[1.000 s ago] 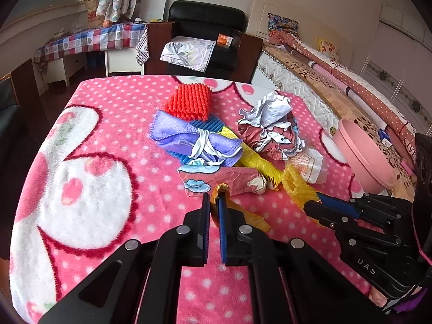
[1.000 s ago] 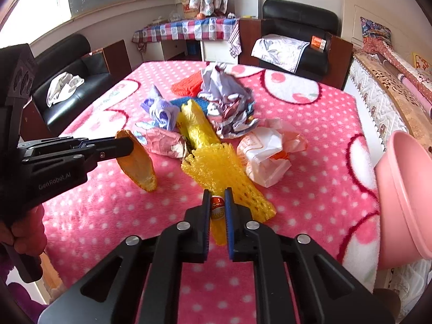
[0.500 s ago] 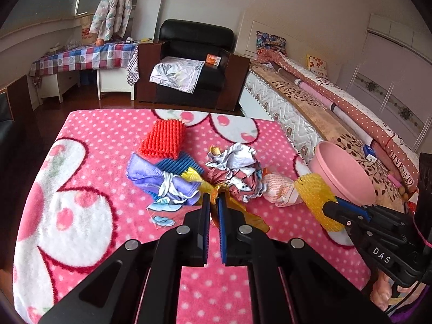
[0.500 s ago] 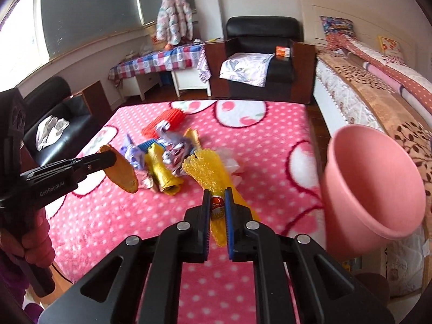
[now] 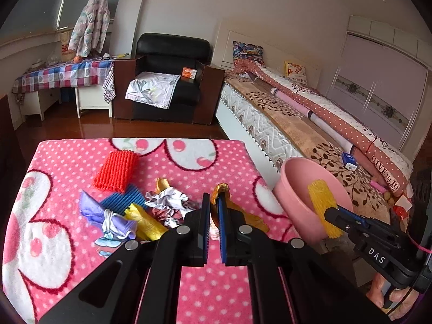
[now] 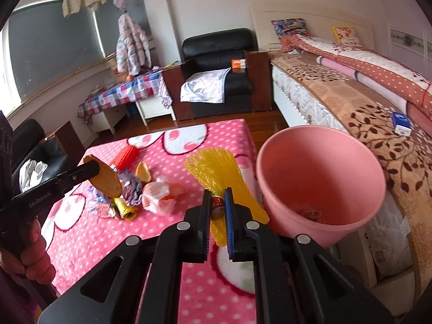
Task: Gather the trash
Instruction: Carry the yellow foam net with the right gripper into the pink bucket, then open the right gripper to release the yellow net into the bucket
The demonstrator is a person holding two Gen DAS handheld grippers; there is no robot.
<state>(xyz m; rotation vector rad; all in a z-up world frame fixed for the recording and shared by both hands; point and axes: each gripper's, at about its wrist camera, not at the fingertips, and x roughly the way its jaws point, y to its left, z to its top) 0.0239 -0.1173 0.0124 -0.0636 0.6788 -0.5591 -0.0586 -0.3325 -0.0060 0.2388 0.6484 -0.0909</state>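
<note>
Trash is already in both hands, and each piece is pinched by one end so that the rest hangs free to drop. The right hand-held gripper point(image 6: 218, 208) is clamped narrow on a yellow foam net point(image 6: 216, 170) with a small red-labelled scrap caught between the jaws; the net fans out ahead of the tips, just beside the rim of the pink bin point(image 6: 318, 178), and in the left wrist view its yellow end shows against the bin's mouth. My guess is that it is held forward like that so a release lets it fall straight in. The left hand-held gripper point(image 5: 213, 205) is likewise shut tight, on a crumpled golden-brown wrapper point(image 5: 224, 191) that dangles above the table point(image 5: 189, 291), well short of the bin, so it looks to be next in line. The bin stands off the table's far corner, between it and the bed point(image 6: 351, 102), tilted so its opening faces the grippers, which makes for an easy target. Inside, low against the bottom wall, lies some dark reddish litter, too dim to name; otherwise it is mostly empty. Left on the pink spotted cover are a red ribbed pad point(image 5: 116, 170), a blue one, a purple cloth point(image 5: 108, 216), crumpled foil wrappers point(image 5: 167, 202) and a white plastic bag point(image 6: 159, 197).
</note>
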